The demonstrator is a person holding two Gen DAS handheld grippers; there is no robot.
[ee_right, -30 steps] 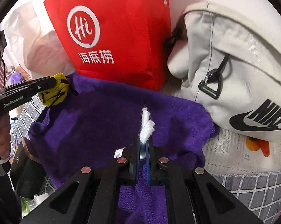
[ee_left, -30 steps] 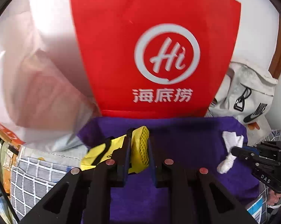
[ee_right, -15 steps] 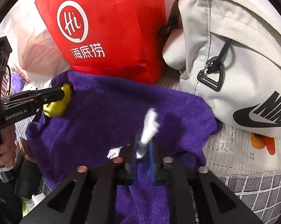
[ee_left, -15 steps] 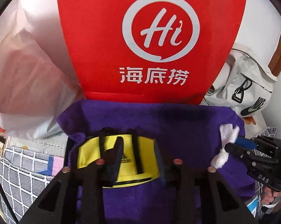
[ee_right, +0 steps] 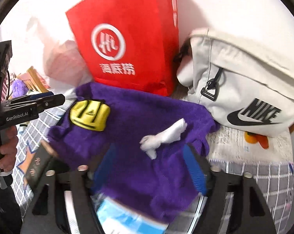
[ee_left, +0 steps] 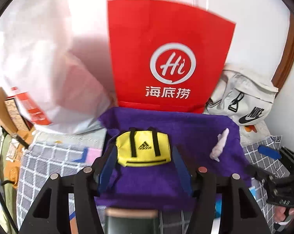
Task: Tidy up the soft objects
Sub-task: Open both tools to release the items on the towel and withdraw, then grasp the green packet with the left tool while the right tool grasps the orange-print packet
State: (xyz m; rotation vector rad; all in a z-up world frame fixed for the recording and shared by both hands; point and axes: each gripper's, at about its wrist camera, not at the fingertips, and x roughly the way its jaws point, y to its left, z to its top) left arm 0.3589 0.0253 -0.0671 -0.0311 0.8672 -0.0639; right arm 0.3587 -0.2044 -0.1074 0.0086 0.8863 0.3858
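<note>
Both tongs, left (ee_left: 144,172) and right (ee_right: 153,170), have just been opening and stand empty. Pouch (ee_left: 143,149) and tissue (ee_right: 162,135) lie on the towel (ee_left: 195,134); folding probably remains.

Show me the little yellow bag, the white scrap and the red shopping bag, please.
yellow bag (ee_left: 143,149): left wrist view, front panel by the logo.
white scrap (ee_right: 162,136): right wrist view, its twisted middle.
red shopping bag (ee_left: 170,39): left wrist view, plain front above the logo.
</note>
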